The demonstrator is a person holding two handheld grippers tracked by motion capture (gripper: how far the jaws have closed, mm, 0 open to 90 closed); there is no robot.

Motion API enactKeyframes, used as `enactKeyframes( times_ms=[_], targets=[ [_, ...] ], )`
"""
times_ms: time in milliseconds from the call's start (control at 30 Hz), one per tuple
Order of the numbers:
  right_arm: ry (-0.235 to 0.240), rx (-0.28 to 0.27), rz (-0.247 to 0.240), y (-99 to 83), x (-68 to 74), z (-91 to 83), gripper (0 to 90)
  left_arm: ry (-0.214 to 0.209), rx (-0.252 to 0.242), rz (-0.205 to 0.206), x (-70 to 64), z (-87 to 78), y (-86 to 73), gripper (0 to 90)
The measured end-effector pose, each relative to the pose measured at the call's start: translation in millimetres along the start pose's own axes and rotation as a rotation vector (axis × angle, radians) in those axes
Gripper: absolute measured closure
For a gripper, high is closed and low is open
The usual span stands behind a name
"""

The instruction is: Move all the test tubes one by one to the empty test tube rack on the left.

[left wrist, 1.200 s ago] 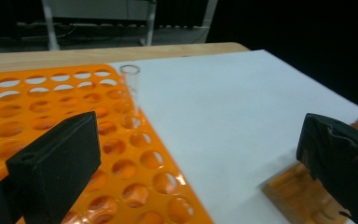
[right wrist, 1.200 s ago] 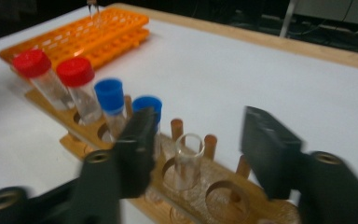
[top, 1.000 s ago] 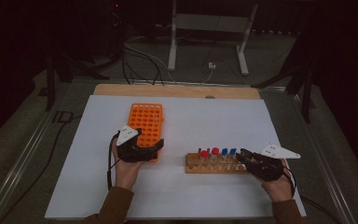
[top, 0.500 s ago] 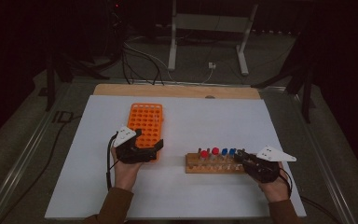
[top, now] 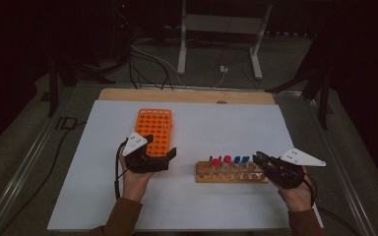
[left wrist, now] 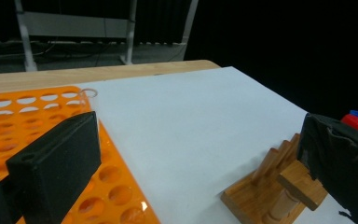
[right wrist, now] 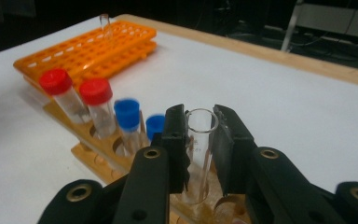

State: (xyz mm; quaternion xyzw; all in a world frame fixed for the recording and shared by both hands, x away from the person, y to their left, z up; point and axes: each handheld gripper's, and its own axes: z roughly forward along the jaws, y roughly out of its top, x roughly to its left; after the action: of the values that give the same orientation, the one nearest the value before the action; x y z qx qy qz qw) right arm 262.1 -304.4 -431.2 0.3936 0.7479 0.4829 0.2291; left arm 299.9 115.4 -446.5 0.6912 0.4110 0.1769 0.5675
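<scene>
In the right gripper view my right gripper (right wrist: pixel 200 116) is shut on a clear, uncapped glass tube (right wrist: pixel 199 154), whose lower end still sits in a hole of the wooden rack (right wrist: pixel 98 163). Two red-capped tubes (right wrist: pixel 95 93) and two blue-capped tubes (right wrist: pixel 127 112) stand in the same rack. From above, the right gripper (top: pixel 257 157) is at the right end of the wooden rack (top: pixel 231 173). My left gripper (top: pixel 161 146) hovers open over the near end of the orange rack (top: pixel 153 127). Its jaws stand wide apart, one over the orange rack (left wrist: pixel 37 116).
A single clear tube (right wrist: pixel 105 23) stands in the far end of the orange rack. White paper (top: pixel 226 128) covers the table, with a wooden edge (top: pixel 187 96) at the back. Cables and a metal stand (top: pixel 216 29) lie beyond the table.
My right gripper has shifted slightly left toward the end of the wooden rack. The left gripper has barely moved.
</scene>
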Motion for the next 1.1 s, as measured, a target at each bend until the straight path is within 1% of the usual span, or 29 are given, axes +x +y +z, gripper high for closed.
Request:
enactKeyframes(
  times_ms=[133, 200, 333, 433, 533, 633, 733, 833, 967, 1100],
  targets=[
    [0.0, -0.034, 0.005, 10.5, 1.8, -9.7, 76.3, -0.022, 0.006, -0.006, -3.0, 2.2, 0.9, 0.8],
    [0.001, -0.048, 0.001, 14.7, 3.7, -13.8, 76.3, -0.029, 0.009, 0.001, -5.9, 3.2, 1.4, 1.1],
    [0.008, -0.064, -0.004, 21.7, 9.1, -19.7, 76.3, -0.046, 0.01, 0.031, -13.8, 3.5, 4.9, 1.1],
    [0.018, -0.071, -0.012, 26.2, 14.2, -23.1, 76.3, -0.073, 0.006, 0.043, -21.7, 4.1, 7.6, 1.1],
    [0.053, -0.077, -0.015, 29.1, 20.1, -24.0, 76.3, -0.123, 0.004, 0.059, -31.5, 5.4, 11.1, 3.1],
    [0.087, -0.063, -0.025, 30.0, 30.1, -18.9, 76.3, -0.158, 0.003, 0.073, -42.4, 8.2, 15.0, 4.3],
    [0.116, -0.048, -0.042, 31.2, 41.8, -12.2, 76.2, -0.191, 0.013, 0.103, -54.9, 11.2, 16.8, 4.9],
    [0.143, -0.045, -0.05, 33.4, 51.1, -8.5, 76.2, -0.228, 0.023, 0.132, -68.0, 14.5, 15.8, 5.8],
    [0.168, -0.048, -0.05, 36.5, 59.6, -6.9, 76.2, -0.285, 0.055, 0.186, -86.8, 20.3, 11.8, 7.5],
    [0.189, -0.041, -0.046, 38.3, 65.1, -4.0, 76.2, -0.319, 0.082, 0.228, -104.9, 26.1, 6.8, 8.4]
  ],
)
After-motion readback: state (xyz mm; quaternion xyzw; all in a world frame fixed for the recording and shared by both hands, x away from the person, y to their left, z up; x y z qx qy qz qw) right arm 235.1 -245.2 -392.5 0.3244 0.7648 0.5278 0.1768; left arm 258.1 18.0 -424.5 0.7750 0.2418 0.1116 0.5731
